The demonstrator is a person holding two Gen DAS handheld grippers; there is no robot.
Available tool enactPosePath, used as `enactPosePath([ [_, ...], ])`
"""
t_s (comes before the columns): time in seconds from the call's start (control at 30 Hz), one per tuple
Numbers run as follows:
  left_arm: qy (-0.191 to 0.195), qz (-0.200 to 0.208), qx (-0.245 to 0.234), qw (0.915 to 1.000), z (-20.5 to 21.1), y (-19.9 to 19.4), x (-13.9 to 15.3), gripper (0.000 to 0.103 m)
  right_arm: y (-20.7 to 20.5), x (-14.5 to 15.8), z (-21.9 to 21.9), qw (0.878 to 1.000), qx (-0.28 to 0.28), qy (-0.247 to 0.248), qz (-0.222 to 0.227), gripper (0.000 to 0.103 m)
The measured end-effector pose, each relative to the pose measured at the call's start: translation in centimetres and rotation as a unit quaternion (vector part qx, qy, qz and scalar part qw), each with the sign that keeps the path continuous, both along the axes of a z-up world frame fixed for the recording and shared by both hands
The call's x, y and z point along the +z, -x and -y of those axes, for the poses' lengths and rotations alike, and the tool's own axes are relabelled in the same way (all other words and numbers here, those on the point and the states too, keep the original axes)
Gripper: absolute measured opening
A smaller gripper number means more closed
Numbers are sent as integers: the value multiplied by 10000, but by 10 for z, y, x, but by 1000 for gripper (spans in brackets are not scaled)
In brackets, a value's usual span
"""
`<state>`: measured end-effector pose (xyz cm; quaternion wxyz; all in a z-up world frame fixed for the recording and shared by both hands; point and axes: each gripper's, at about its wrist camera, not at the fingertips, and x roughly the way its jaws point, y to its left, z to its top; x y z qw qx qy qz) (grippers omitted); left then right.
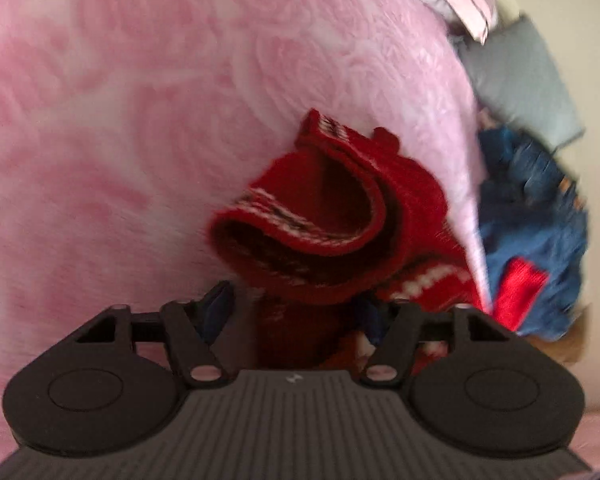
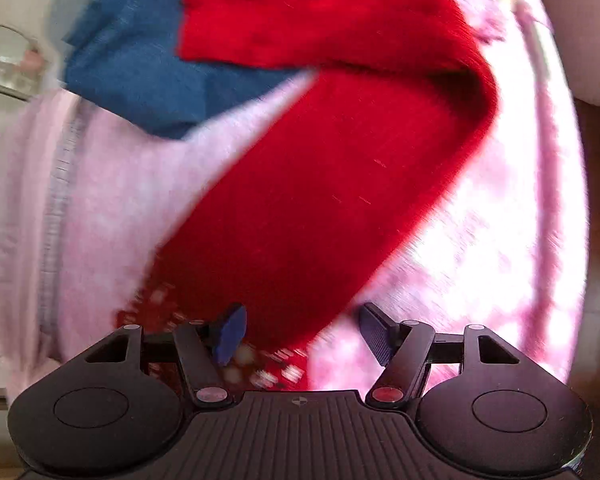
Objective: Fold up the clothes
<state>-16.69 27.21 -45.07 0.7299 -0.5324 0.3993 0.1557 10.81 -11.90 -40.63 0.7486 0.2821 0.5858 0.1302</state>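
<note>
The red sweater [image 1: 332, 216] is lying on the pink bedspread [image 1: 140, 120] of a bed, close to the bed's edge, with part of the knit hanging over that edge toward a heap of blue clothing [image 1: 532, 216] beside the bed. In the left wrist view the sweater's patterned hem, red with white and dark bands, is curling into an open loop that is standing up off the bedspread. The left tool [image 1: 296, 312] is pointing down at this bunched knit; red fabric is filling the gap between its two blue pads [image 1: 216, 308], and the pads appear to be pinching it, though motion blur and shadow are making the contact hard to confirm. A grey pillow [image 1: 520, 80] is lying beyond the bed's far edge, near the blue clothing.

In the right wrist view a long red panel of the sweater [image 2: 320, 200] is stretching diagonally across the bedspread [image 2: 112, 208], and its upper end is folding over the blue clothing [image 2: 140, 64] at the bed's edge. The right tool [image 2: 304, 332] is hovering over the patterned lower end of this panel. Its fingers [image 2: 232, 332] are standing apart, with the left one over the red knit and the right one over bare bedspread; neither is pressing on the fabric, so this tool is holding nothing.
</note>
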Motion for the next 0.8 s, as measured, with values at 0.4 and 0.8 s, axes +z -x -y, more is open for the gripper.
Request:
enactPosePath([
  [0.4, -2068, 1121, 1641, 9580, -4, 128, 187, 10, 11, 126, -90, 9492, 1770, -934, 2430, 3],
  [0.8, -3576, 133, 1794, 9164, -100, 103, 255, 39, -5, 144, -285, 9232, 3042, -580, 2276, 67],
])
